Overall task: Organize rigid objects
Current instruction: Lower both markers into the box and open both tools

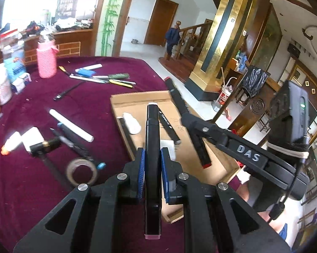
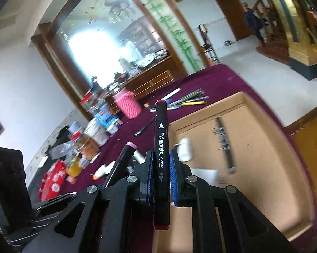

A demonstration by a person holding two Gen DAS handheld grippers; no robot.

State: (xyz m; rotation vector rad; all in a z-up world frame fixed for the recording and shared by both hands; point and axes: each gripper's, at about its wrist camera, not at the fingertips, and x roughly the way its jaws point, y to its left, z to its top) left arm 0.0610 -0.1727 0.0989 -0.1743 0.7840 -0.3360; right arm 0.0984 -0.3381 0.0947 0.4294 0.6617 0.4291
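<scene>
On your far left, jars and a pink cup (image 1: pixel 46 61) stand at the back of the maroon tabletop (image 1: pixel 32 185), with a row of pens (image 1: pixel 108 79) just right of the cup. Nearer you lie a white stick (image 1: pixel 71 124), a glue tube (image 1: pixel 11 143) and a tape roll (image 1: pixel 82 171).

Your left tongs (image 1: pixel 152 158) are clamped on a black marker (image 1: pixel 152 147) with a white cap at its far end and a pink one at the near end. It points forward over the near-left part of the cardboard tray (image 1: pixel 137 99). In the tray lie another black marker (image 1: pixel 169 126) and a white oval piece (image 1: pixel 132 122).

To the right, your right tongs (image 2: pixel 161 177) are closed around a red-capped marker (image 2: pixel 161 147), gripping its middle so both ends stick out. It is held above the tray's near-left edge (image 2: pixel 253 147), above the tabletop.
</scene>
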